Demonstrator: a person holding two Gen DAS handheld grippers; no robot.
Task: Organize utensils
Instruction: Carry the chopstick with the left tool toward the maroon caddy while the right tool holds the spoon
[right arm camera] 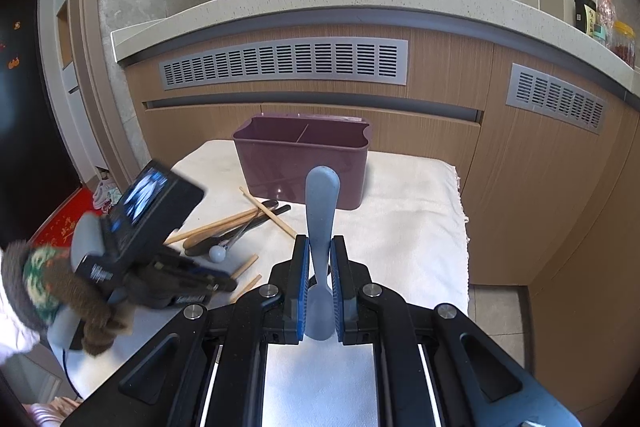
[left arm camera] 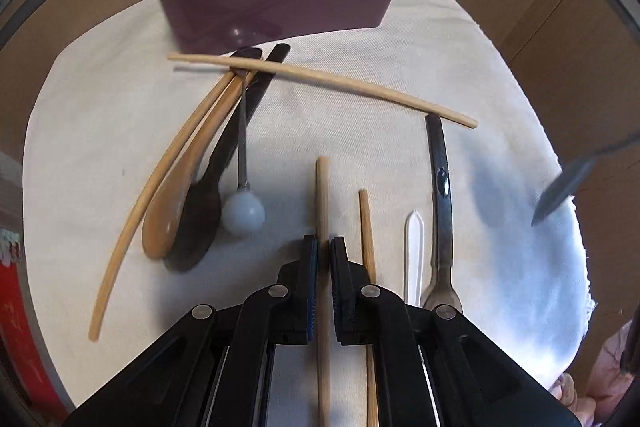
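My left gripper (left arm camera: 323, 251) hangs over the cream woven cloth (left arm camera: 360, 131), jaws nearly together, a pale wooden chopstick (left arm camera: 322, 195) lying under the narrow gap; whether the pads touch it I cannot tell. My right gripper (right arm camera: 319, 259) pinches a smooth grey-blue plastic spoon (right arm camera: 322, 203) by its handle, bowl up. The glossy purple plastic utensil holder (right arm camera: 301, 163) stands at the cloth's far edge; its two compartments look empty. A rounded wooden spoon (left arm camera: 168, 211), a black spoon (left arm camera: 200, 223) and a steel fork (left arm camera: 442, 211) lie loose, with bare cloth along the frayed right edge.
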